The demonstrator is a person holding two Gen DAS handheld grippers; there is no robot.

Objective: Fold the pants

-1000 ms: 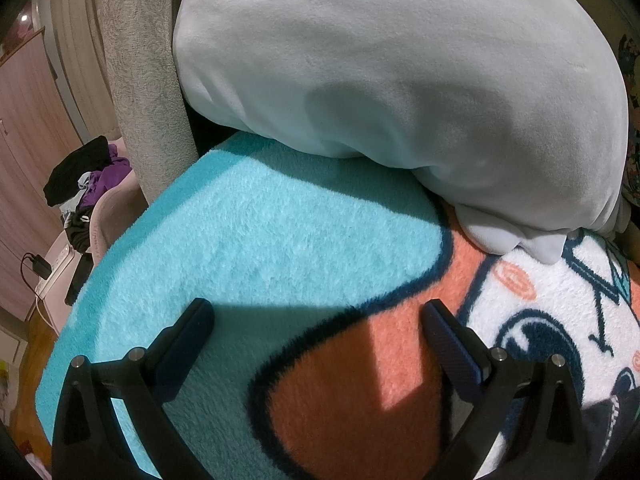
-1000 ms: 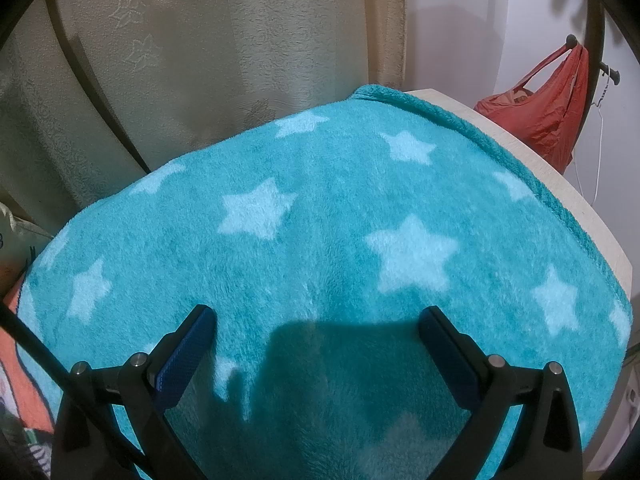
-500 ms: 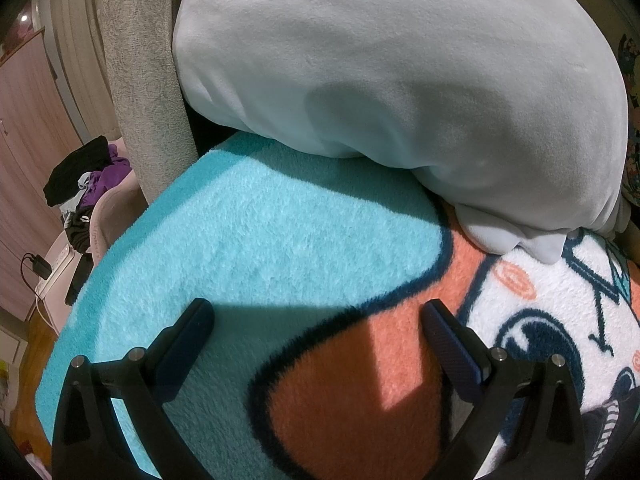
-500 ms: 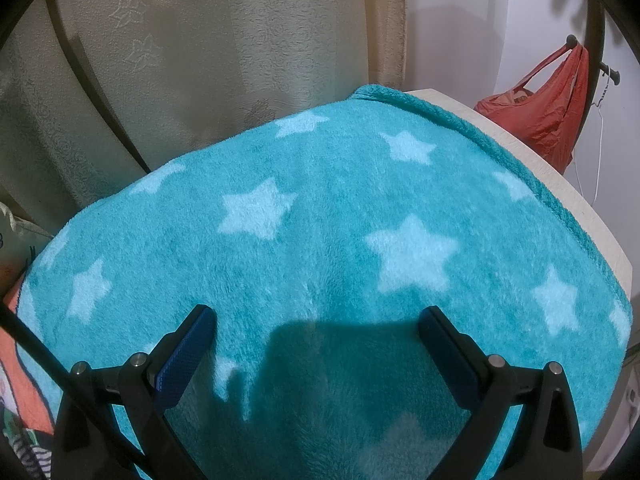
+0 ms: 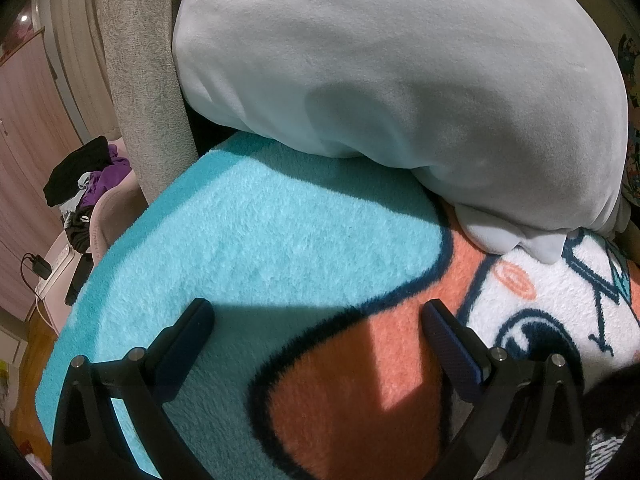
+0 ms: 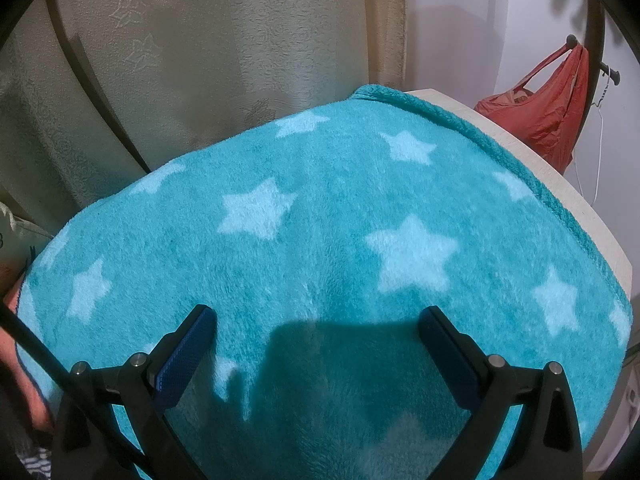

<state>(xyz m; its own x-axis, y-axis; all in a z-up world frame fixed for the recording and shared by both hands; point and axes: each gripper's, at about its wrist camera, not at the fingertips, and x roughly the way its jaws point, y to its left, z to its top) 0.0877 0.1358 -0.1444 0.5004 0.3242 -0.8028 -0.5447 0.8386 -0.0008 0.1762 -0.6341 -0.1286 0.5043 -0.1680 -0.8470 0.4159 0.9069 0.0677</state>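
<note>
Both the left gripper (image 5: 316,316) and right gripper (image 6: 316,322) hang spread wide and empty over the fuzzy blanket (image 5: 256,240), no pants clearly showing, so find them first.

Honestly can't spot any pants for sure. Bottom right of the left wrist view there's a striped black-and-white fabric (image 5: 600,450) cut off by the edge, too little showing to say what it is. The pale blue bundle (image 5: 400,80) runs off the top and covers the back of the fleece blanket (image 5: 260,240). The clothes heap (image 5: 86,172) at far left is too small to sort out. In the right wrist view the red bag (image 6: 548,116) is partly hidden behind the bench (image 6: 580,200).
</note>
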